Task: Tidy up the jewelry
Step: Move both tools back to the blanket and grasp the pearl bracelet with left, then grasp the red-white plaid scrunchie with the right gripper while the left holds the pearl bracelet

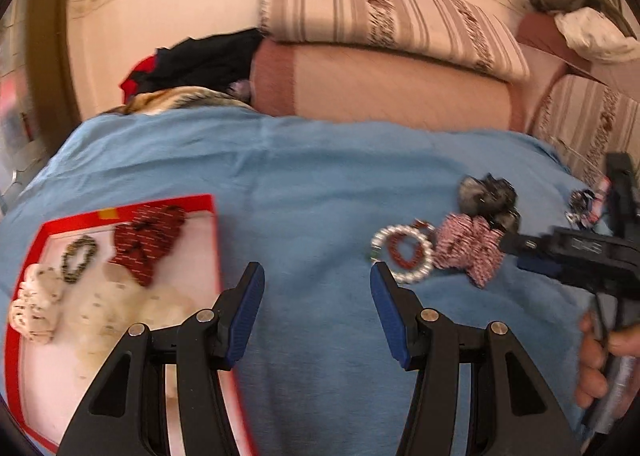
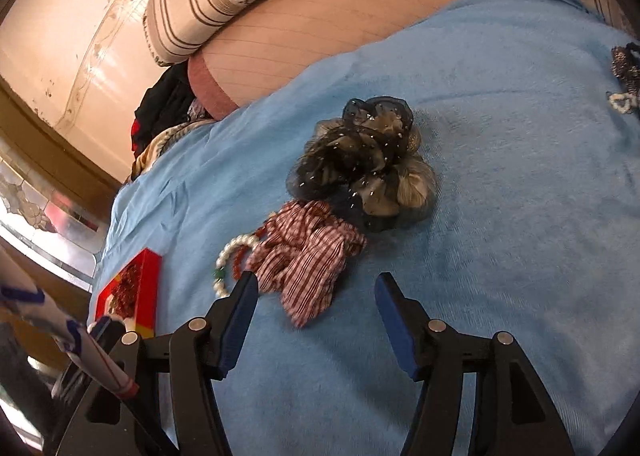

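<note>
A red-rimmed tray (image 1: 210, 240) lies at the left on the blue cloth (image 1: 300, 184). It holds a dark red scrunchie (image 1: 148, 244), a small dark bead bracelet (image 1: 79, 258) and a white scrunchie (image 1: 34, 306). My left gripper (image 1: 317, 276) is open and empty over the cloth, between the tray and a pearl bracelet (image 1: 402, 254) with a red bead bracelet (image 1: 404, 250) inside it. A red-white striped scrunchie (image 2: 308, 260) and a dark sheer scrunchie (image 2: 368, 160) lie in front of my right gripper (image 2: 316, 288), which is open and empty just short of the striped one.
Another small dark-and-white hair piece (image 2: 624, 76) lies at the far right of the cloth. Striped cushions (image 1: 380, 12) and a pink bolster (image 1: 392, 84) line the far edge. Dark clothes (image 1: 200, 60) are piled at the back left. The tray also shows in the right wrist view (image 2: 140, 288).
</note>
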A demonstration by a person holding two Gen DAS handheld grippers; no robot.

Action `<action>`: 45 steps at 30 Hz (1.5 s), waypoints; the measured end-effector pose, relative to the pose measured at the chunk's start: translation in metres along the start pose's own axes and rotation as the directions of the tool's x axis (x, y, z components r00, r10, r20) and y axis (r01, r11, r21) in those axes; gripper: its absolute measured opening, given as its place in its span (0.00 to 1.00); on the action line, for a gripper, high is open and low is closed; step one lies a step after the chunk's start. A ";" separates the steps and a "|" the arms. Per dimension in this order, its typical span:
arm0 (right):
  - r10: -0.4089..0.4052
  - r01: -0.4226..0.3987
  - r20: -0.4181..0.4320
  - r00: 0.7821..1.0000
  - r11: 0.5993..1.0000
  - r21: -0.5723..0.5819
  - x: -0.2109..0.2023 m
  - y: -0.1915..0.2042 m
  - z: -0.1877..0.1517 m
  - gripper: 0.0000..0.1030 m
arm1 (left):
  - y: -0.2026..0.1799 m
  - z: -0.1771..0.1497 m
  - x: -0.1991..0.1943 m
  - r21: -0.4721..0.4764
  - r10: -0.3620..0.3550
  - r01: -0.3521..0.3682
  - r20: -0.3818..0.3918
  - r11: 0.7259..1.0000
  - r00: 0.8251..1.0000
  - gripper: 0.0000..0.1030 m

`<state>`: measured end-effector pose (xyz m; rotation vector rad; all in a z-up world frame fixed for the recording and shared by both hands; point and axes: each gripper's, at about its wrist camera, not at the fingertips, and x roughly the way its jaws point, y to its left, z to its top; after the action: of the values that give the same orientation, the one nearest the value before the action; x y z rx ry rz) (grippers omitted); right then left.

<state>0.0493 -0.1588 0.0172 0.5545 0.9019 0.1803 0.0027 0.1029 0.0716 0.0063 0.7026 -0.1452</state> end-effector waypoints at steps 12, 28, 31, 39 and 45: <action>-0.066 0.070 0.053 0.996 0.995 -0.078 -0.028 0.007 0.007 0.09 | -0.030 0.009 0.059 -0.069 -0.139 0.129 -0.178 0.989 0.974 0.53; 0.044 -0.044 0.044 0.998 0.999 -0.019 -0.049 -0.012 0.021 0.09 | -0.061 0.001 0.103 0.040 0.077 -0.069 -0.253 0.997 0.964 0.11; 0.035 -0.035 0.033 0.999 0.999 -0.013 -0.049 -0.013 0.020 0.10 | -0.058 -0.014 0.080 0.034 0.060 -0.053 -0.274 0.998 0.960 0.11; -0.024 0.023 0.015 1.000 0.998 0.050 -0.049 -0.028 0.020 0.59 | -0.054 -0.042 0.019 0.024 -0.014 0.020 -0.233 1.000 0.972 0.14; -0.050 0.050 -0.010 0.999 0.998 0.043 -0.039 -0.030 0.017 0.64 | -0.051 -0.028 0.014 0.008 -0.058 0.060 -0.151 0.998 0.987 0.69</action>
<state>0.0364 -0.2056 0.0368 0.5710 0.9292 0.1183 -0.0118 0.0519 0.0429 0.0089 0.8534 -0.2079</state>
